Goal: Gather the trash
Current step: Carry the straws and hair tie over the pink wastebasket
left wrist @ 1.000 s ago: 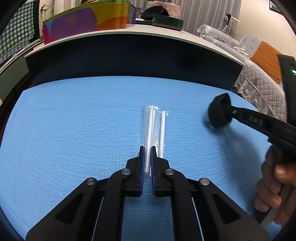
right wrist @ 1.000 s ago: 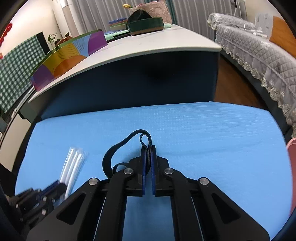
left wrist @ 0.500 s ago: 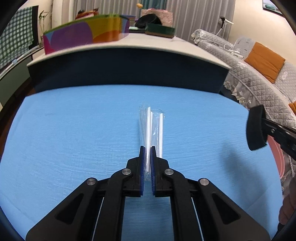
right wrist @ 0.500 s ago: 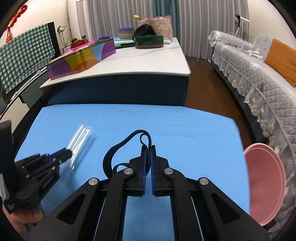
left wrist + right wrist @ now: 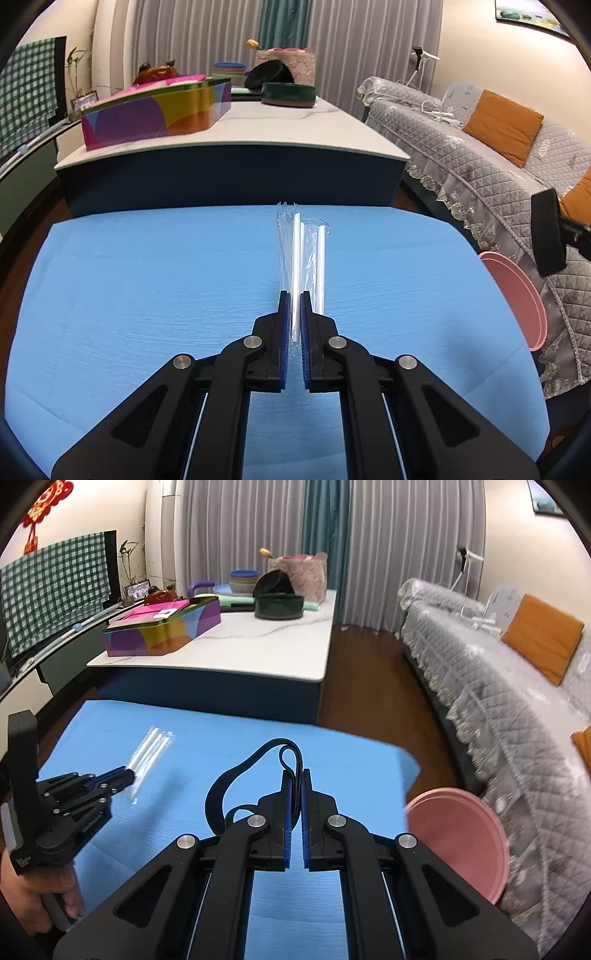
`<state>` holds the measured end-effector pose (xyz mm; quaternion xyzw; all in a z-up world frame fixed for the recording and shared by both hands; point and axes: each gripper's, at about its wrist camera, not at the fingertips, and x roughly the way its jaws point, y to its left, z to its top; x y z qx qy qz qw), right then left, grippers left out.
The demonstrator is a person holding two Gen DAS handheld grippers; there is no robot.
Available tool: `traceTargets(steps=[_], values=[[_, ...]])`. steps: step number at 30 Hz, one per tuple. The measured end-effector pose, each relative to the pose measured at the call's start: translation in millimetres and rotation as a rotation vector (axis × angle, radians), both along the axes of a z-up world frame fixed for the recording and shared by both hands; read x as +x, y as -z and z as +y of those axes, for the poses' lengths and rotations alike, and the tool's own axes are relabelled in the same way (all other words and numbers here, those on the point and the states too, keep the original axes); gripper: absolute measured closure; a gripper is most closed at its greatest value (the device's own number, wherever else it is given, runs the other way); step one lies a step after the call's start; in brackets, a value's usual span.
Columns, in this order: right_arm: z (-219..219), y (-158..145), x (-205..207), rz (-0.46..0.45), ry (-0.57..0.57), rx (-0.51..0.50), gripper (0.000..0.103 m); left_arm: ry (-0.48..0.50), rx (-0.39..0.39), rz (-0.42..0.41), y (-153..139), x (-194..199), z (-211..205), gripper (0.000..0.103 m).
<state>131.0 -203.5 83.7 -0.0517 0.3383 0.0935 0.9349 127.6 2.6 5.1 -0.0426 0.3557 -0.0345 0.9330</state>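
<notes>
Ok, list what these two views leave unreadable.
- Pink round plastic basin: inside hidden, tilted side-on and blurred in the right wrist view; cut by the blue mat in the left.
- Clear-wrapped white straws: motion-blurred in the right view.
- Black looped strap: lower end hidden behind the right claw.

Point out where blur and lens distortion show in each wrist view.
Left wrist view: sharp; fisheye bows the blue mat edge and darkens the corners; wrapped straws crisp. Right wrist view: motion-smeared, straws streaked, pink bin rim soft, black strap clear.
</notes>
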Motion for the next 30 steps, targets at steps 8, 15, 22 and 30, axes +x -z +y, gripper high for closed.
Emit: traceTargets(steps=[8,15,22,30], values=[[-32,3,-8,-0.019,0.043,0.04,0.098,0.027,0.012,-0.023,-8,-11,-14,0.097],[-48,15,-9,-0.023,0.075,0.041,0.098,0.059,0.014,-0.037,-12,-12,-32,0.097],[-88,17,-9,-0.023,0.152,0.083,0.098,0.115,0.001,-0.059,-15,-13,-62,0.097],[-134,18,-11,-0.024,0.246,0.094,0.098,0.204,-0.005,-0.055,-12,-14,-107,0.097]])
